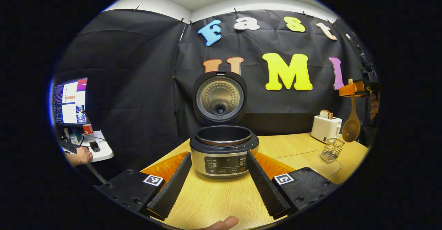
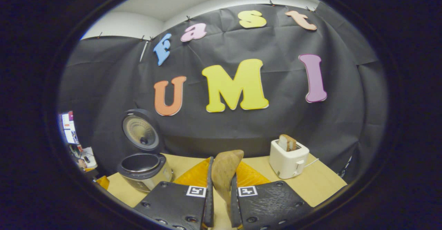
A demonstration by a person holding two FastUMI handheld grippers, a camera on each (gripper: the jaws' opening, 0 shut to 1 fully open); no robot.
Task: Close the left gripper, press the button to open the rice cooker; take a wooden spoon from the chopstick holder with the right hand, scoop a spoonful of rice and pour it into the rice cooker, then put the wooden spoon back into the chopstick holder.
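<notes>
Judging by the layout, the task is partway thru: the silver-and-black round rice cooker [image 1: 223,150] already stands w/ its lid up, inner pot exposed, so the button step looks done. The light-brown wooden spoon [image 1: 351,121] is out of the small clear wire-mesh chopstick holder [image 1: 332,150]; seen from the left tool's side it hangs bowl-down just above the holder, held up high by the right tool [image 1: 357,89]. Can't tell whether the spoon bowl carries rice, and no rice supply is visible, so scoop, pour and return to the holder all look left to do.

Pose, left tool [image 1: 219,179]: released, fingers spread wide, low over the pale wood worktop [image 1: 214,202], pointing straight at the cooker, which sits just ahead between the fingers w/out touching them. A thumb tip shows at the bottom edge of the left gripper view.

Pose, right tool [image 2: 220,192]: clenched on the wooden spoon [image 2: 224,174], both fingers pressing the handle, bowl end sticking forward beyond the tips. It's raised above the worktop [image 2: 321,185], aimed at the back wall; the cooker [image 2: 145,169] lies ahead to its left, well apart, and a white toaster w/ a bread slice [image 2: 288,159] ahead to its right.
</notes>
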